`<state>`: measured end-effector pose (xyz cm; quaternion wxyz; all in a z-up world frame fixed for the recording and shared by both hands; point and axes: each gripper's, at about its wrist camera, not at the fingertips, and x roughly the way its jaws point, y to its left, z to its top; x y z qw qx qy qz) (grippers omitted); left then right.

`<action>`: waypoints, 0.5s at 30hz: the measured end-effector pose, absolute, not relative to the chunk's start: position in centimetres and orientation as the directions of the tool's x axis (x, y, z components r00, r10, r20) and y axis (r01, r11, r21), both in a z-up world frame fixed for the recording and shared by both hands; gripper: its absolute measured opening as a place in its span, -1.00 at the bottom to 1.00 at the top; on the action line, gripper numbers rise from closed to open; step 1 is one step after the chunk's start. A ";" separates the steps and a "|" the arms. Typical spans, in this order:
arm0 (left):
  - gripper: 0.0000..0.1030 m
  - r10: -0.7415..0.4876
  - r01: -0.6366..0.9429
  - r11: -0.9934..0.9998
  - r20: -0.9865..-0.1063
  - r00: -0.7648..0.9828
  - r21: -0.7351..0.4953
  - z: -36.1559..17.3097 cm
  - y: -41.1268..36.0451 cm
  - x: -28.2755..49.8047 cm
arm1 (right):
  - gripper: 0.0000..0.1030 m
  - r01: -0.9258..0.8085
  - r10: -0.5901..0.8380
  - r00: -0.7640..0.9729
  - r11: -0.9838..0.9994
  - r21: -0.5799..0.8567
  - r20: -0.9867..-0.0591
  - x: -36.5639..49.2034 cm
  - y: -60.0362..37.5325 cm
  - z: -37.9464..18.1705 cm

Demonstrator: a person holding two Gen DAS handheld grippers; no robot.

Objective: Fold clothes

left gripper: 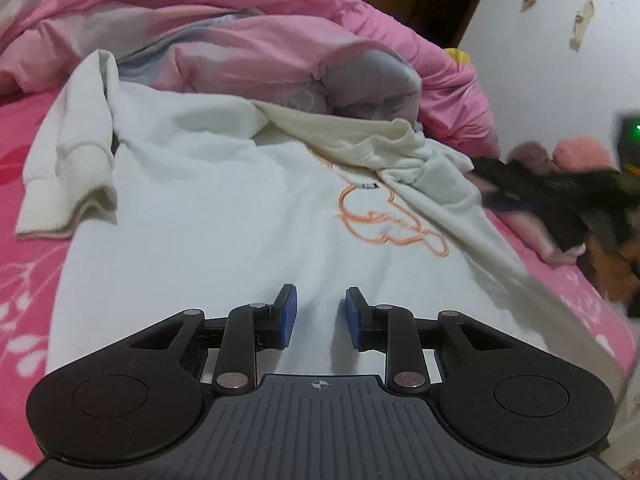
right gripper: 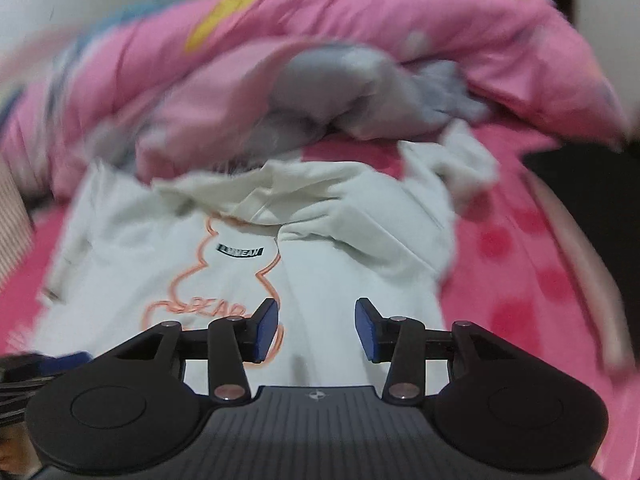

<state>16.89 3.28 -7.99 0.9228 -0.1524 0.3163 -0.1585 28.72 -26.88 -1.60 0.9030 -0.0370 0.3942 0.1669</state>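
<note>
Claws [left gripper: 321,316] apart above sweatshirt [left gripper: 208,200]

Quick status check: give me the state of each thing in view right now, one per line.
white sweatshirt: lying flat, print side up, partly folded
left sleeve: folded in at the side
hood: bunched at the top
pink quilt: crumpled in a heap behind
left gripper: open, nothing between the jaws
right gripper: open, nothing between the jaws

The left tongs [left gripper: 320,316] tilt downward with jaws slightly parted, nothing between them; the right tongs [right gripper: 316,328] gape wider, also empty.
</note>
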 end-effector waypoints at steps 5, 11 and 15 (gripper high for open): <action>-0.49 -0.457 0.170 0.836 -0.490 0.743 -0.522 -8.9 5.6 17.1 | -0.12 -0.308 0.183 0.637 0.951 -0.030 -0.748 34.2 -24.0 -4.1; -0.49 -0.466 0.165 0.824 -0.483 0.741 -0.541 -8.9 5.6 17.3 | -0.96 -0.320 0.119 0.655 0.938 -0.132 -0.746 36.5 -22.2 -6.4; -0.49 -0.467 0.164 0.823 -0.483 0.741 -0.544 -9.0 5.5 17.4 | -1.00 -0.162 0.064 0.728 0.984 -0.080 -0.683 39.3 -25.3 -4.9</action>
